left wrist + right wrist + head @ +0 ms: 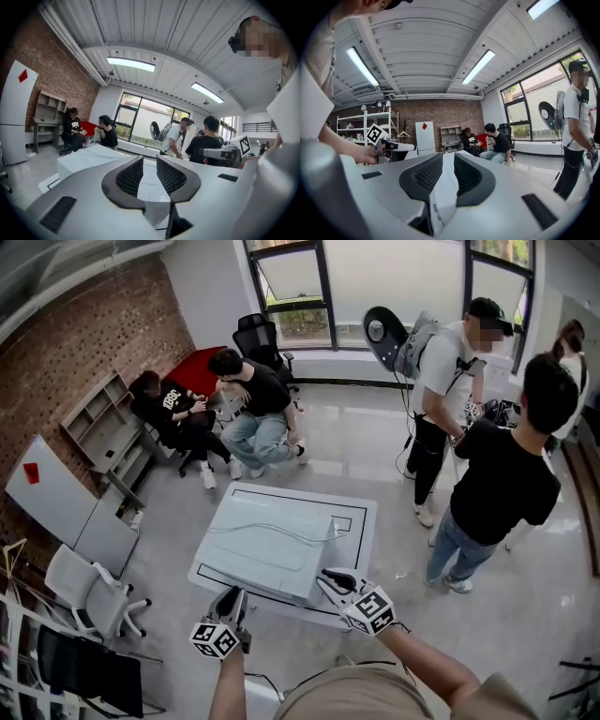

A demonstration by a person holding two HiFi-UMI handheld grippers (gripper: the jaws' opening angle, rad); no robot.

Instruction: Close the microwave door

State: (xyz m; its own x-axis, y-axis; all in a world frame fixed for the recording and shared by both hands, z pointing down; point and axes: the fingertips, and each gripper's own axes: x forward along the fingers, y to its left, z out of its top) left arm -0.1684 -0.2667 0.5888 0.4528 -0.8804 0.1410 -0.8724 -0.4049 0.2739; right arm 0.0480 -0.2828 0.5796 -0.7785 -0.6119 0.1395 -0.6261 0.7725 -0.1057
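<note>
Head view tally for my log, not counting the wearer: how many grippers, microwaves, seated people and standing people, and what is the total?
grippers: 2 (left gripper, right gripper)
microwave: 1
seated people: 2 (one by the brick wall, one beside them)
standing people: 3 (white shirt, black shirt, one at the far right edge)
total: 8

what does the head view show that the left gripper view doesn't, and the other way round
Only the head view: the cable lying on the microwave and the marker cube on the left gripper. Only the left gripper view: the ceiling lights, and that gripper's jaws apart with nothing between. Both: the microwave, the right gripper, the two seated people.
</note>
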